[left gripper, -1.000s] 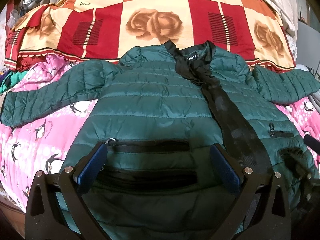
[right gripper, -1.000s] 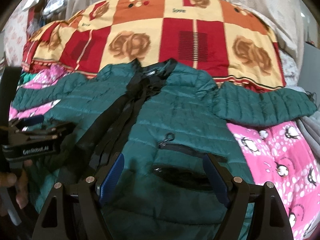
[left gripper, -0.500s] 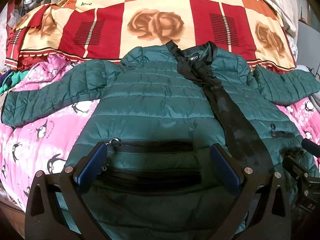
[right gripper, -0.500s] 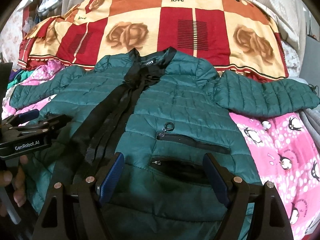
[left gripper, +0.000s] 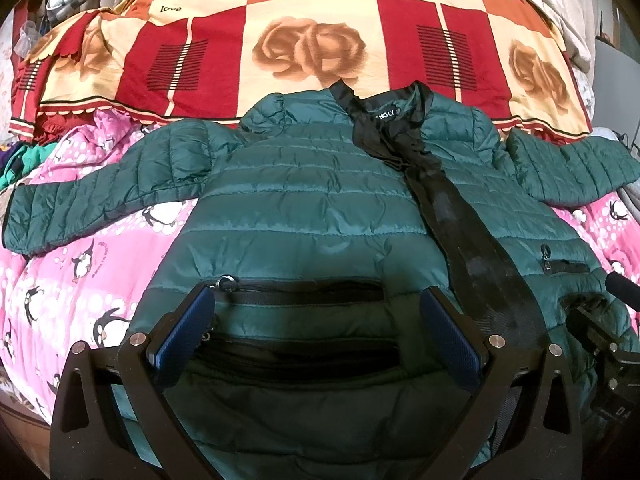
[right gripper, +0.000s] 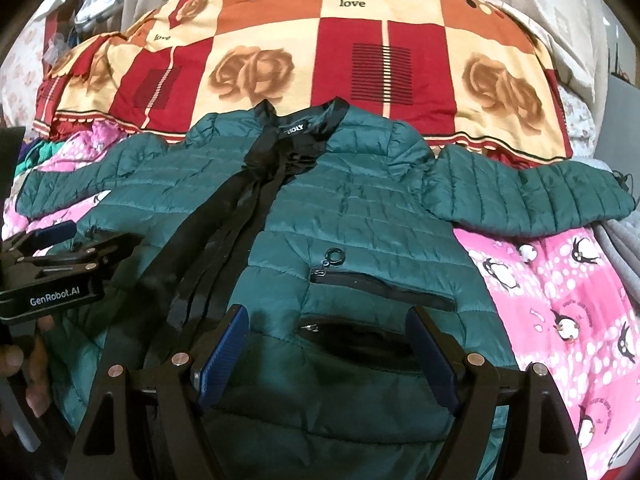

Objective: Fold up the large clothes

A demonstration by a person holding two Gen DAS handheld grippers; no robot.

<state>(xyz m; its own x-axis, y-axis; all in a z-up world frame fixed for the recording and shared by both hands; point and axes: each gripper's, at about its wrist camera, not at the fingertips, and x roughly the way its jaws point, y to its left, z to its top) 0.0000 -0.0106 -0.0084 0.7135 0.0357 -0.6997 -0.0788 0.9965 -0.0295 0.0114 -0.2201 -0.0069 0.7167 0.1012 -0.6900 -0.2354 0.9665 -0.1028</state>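
Green quilted jacket: laid flat, front up, sleeves spread, on the pink penguin bedsheet, collar toward the far patchwork blanket. Left gripper and right gripper: both held wide and empty above the near hem, nothing gripped. The hem is best pinched at both corners evenly; the loose black ribbon along the front may be caught in the fold.

Bed w/ pink penguin sheet, red-orange rose blanket behind, pale curtain at back
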